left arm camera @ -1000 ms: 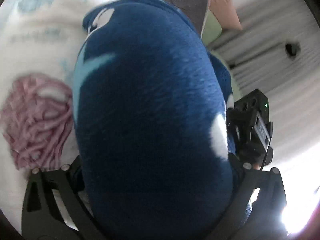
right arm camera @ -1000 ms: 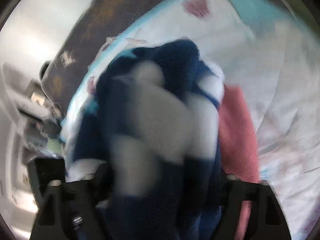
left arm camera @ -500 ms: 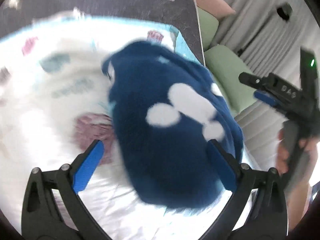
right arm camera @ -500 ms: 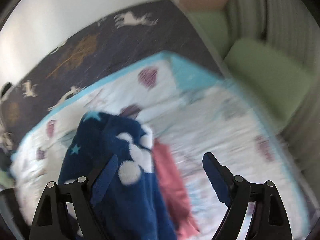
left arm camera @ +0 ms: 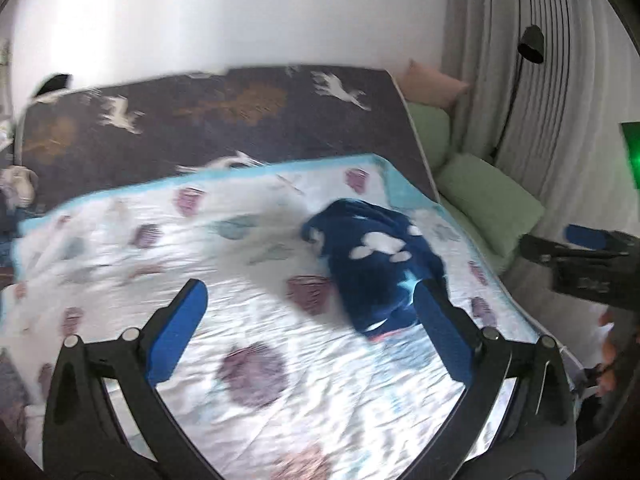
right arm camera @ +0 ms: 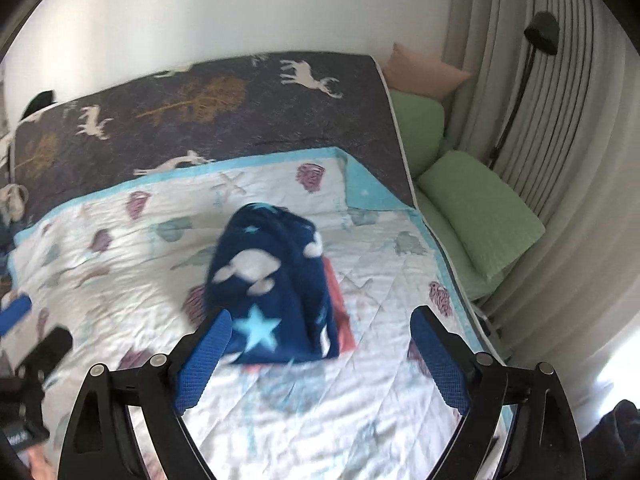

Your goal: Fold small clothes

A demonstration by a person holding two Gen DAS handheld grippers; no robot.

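Blue fleece garment point(right arm camera: 276, 284): folded on bed point(right arm camera: 400, 292), atop red cloth point(right arm camera: 340, 308). Right gripper point(right arm camera: 320, 356) nearer, left gripper point(left arm camera: 308, 340) farther; both spread, empty.

both cameras look down from above the near end of the bed point(left arm camera: 320, 360), sharing the blue cloth point(right arm camera: 272, 280) and far wall.

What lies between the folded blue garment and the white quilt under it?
A red cloth lies flat between the blue garment and the quilt. The right wrist view shows it best; the left wrist view shows only a thin red edge.
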